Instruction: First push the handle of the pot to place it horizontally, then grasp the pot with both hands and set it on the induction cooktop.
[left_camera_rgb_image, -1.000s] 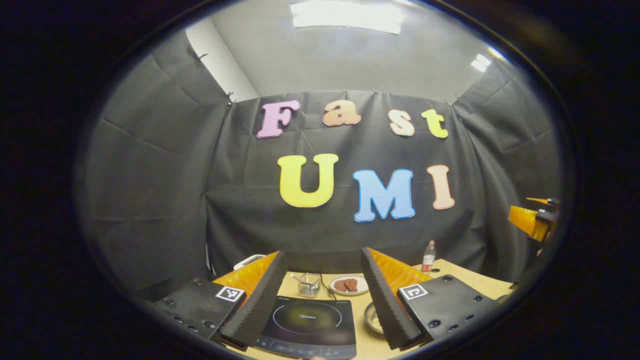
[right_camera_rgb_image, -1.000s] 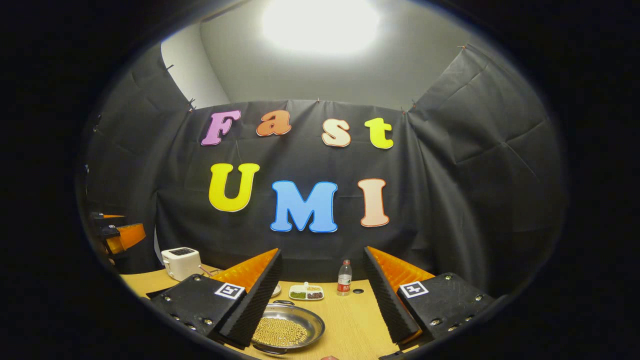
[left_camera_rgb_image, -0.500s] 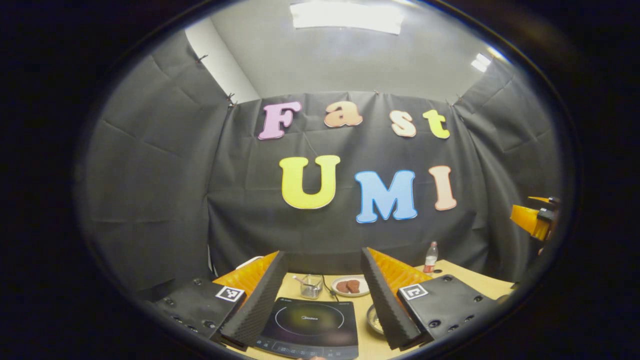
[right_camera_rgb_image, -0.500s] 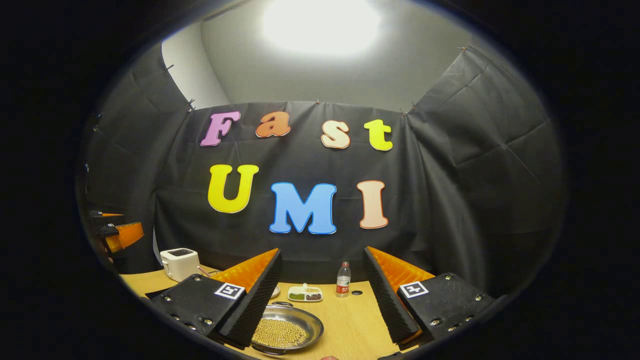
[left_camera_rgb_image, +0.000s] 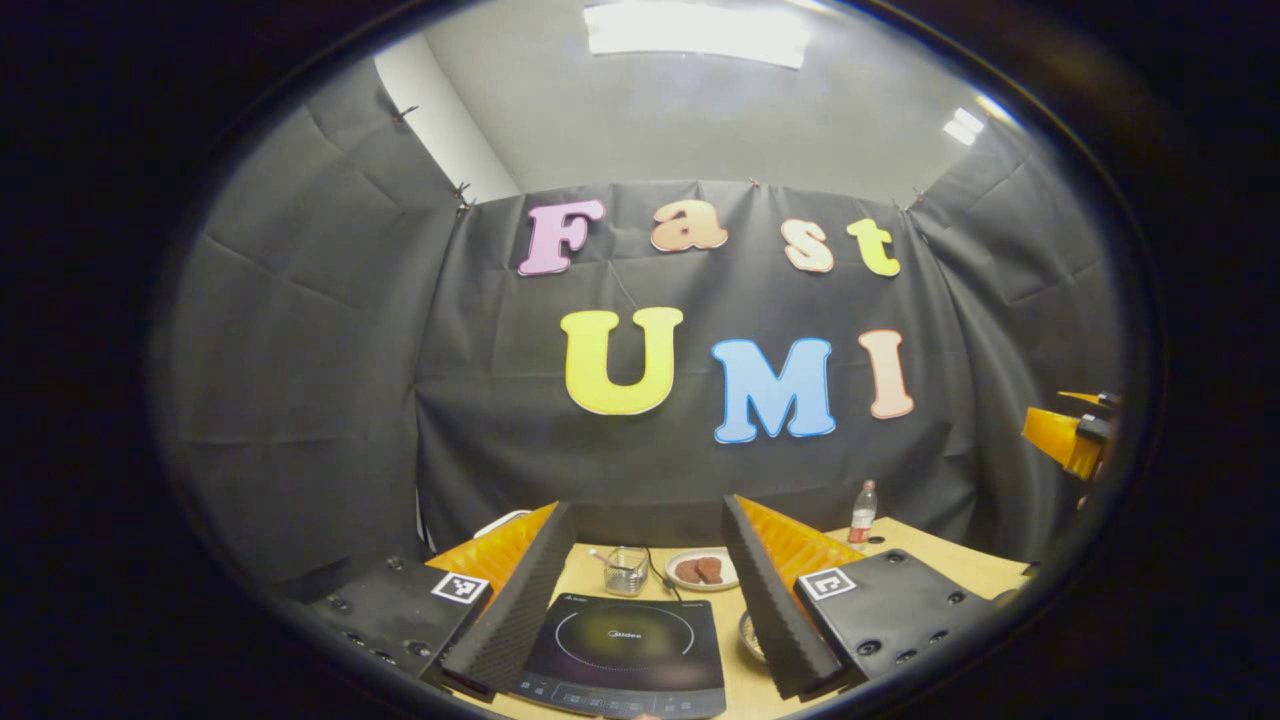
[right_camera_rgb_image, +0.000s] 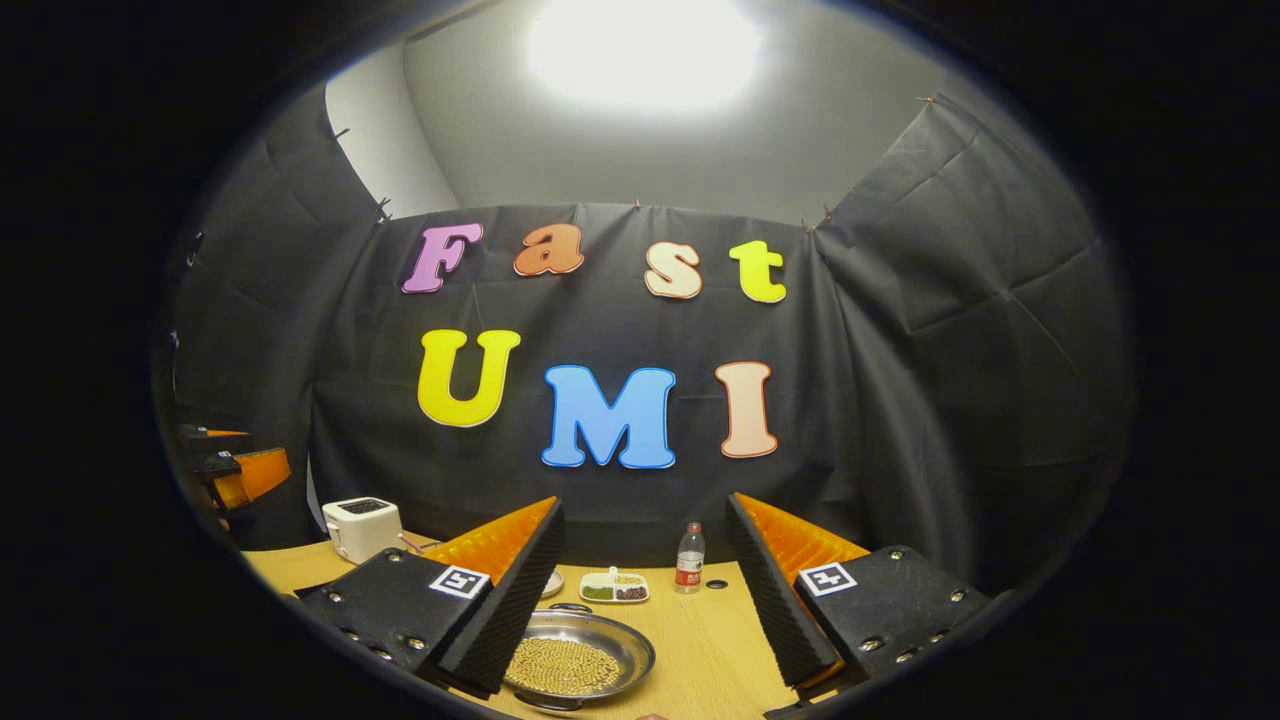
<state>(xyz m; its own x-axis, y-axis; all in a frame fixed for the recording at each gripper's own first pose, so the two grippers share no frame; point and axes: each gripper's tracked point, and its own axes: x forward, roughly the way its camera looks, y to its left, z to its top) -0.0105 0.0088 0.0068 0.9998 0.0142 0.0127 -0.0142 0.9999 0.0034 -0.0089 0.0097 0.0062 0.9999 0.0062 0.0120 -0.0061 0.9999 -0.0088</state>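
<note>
In the left gripper view, the left gripper (left_camera_rgb_image: 640, 585) hangs above the wooden table (left_camera_rgb_image: 940, 552) with its two ribbed fingers (left_camera_rgb_image: 520, 610) spread wide and nothing held between them. Framed in that gap lies the black induction cooktop (left_camera_rgb_image: 630, 655), flat on the table near its front edge. Beyond the cooktop stand a small glass cup (left_camera_rgb_image: 626, 570) with a spoon in it and a white plate (left_camera_rgb_image: 703, 570) carrying two brown pieces, and farther right a plastic bottle (left_camera_rgb_image: 862, 512) stands upright near the wall. A sliver of the pot (left_camera_rgb_image: 748, 635) peeks out just beside the right-hand finger, right of the cooktop. In the right gripper view, the right gripper (right_camera_rgb_image: 640, 590) is likewise wide open and empty, its fingers (right_camera_rgb_image: 505, 610) apart over the table. The pot (right_camera_rgb_image: 578, 658), a shallow steel pan filled with small yellow beans, sits on the table between them, toward the left finger. Behind it lie a white divided dish (right_camera_rgb_image: 613, 587) and the bottle (right_camera_rgb_image: 688, 558); a white toaster (right_camera_rgb_image: 362, 525) stands at the far left
</note>
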